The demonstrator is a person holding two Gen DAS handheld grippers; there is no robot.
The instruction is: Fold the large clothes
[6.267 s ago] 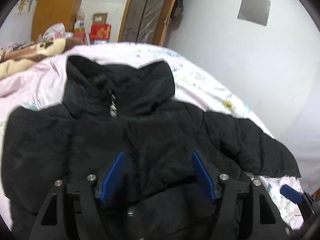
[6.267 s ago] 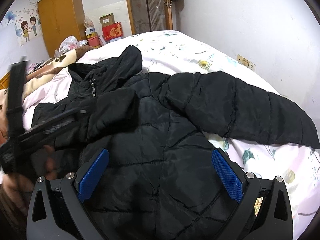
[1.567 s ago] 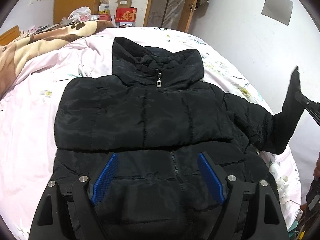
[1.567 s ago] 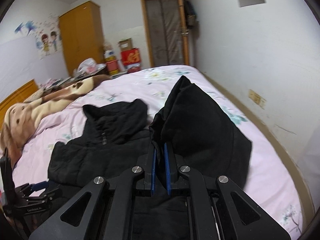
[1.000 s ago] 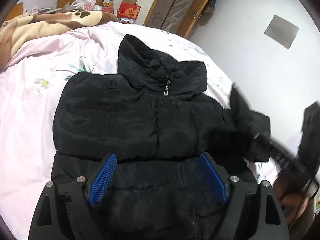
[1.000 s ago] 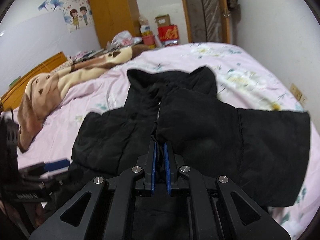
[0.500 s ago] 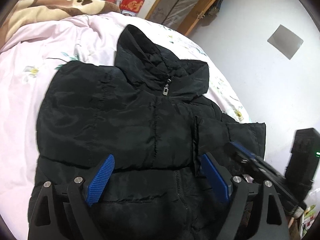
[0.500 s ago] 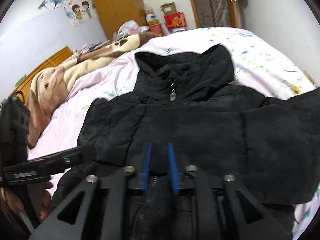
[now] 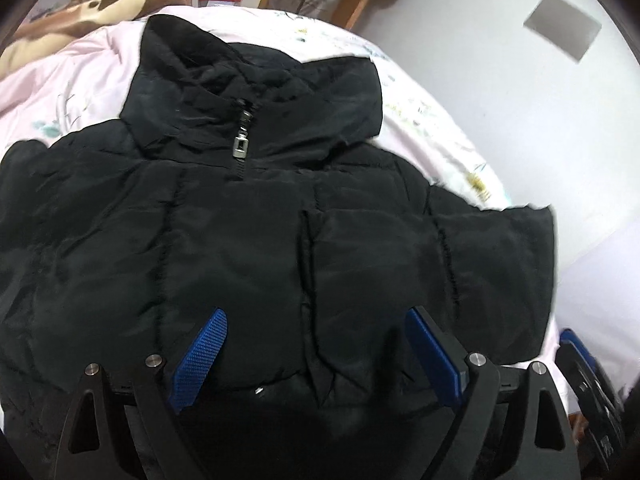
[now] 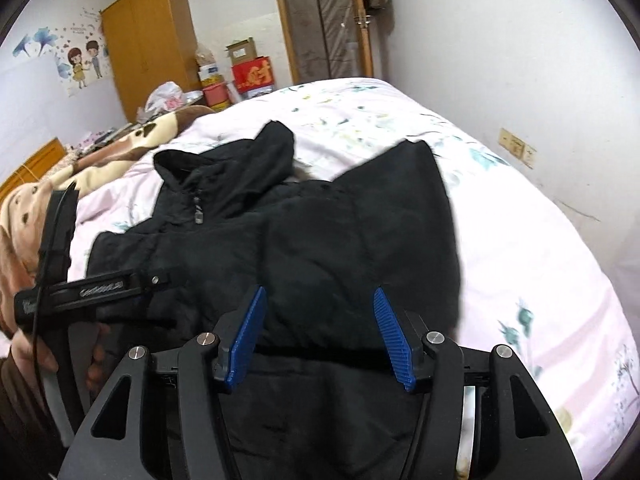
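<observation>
A black padded jacket (image 9: 248, 240) lies face up on the pink flowered bed (image 9: 432, 120), zipped, collar toward the far end. Both sleeves lie folded across its chest; the right sleeve (image 10: 372, 232) is on top. My left gripper (image 9: 316, 344) is open and empty, low over the jacket's middle. My right gripper (image 10: 320, 328) is open and empty just above the folded right sleeve. The left gripper's body also shows in the right wrist view (image 10: 92, 288), held by a hand at the left.
A brown and cream blanket (image 10: 100, 160) lies on the bed's far left. A wooden wardrobe (image 10: 148, 44), boxes and a door (image 10: 328, 20) stand beyond the bed. A white wall (image 10: 520, 80) runs close along the bed's right side.
My right gripper carried the right sleeve across the jacket's chest, opened and let it go. My left gripper moved closer over the jacket and stayed open.
</observation>
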